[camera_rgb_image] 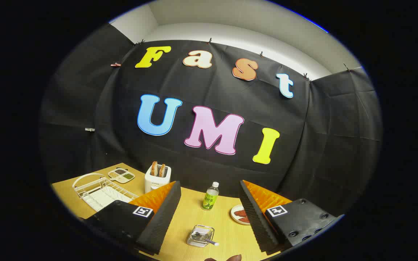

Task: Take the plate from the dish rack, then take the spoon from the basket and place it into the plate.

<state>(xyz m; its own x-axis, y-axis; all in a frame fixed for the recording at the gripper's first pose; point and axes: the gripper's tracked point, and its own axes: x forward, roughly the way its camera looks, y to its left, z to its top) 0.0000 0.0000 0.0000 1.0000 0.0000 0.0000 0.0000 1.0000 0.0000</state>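
Between the gripper's (209,204) spread, empty fingers sits a small wire basket (200,235) with the spoon (206,239) in it, on a wooden table (191,214). Beyond it stands a green-labelled bottle (210,196) — its print too small to read — and past the left finger a white dish rack (98,192), a toaster (157,177) and a divided tray (121,175). By the right finger lies a small plate of food (241,214); whether the rack holds a plate cannot be told.
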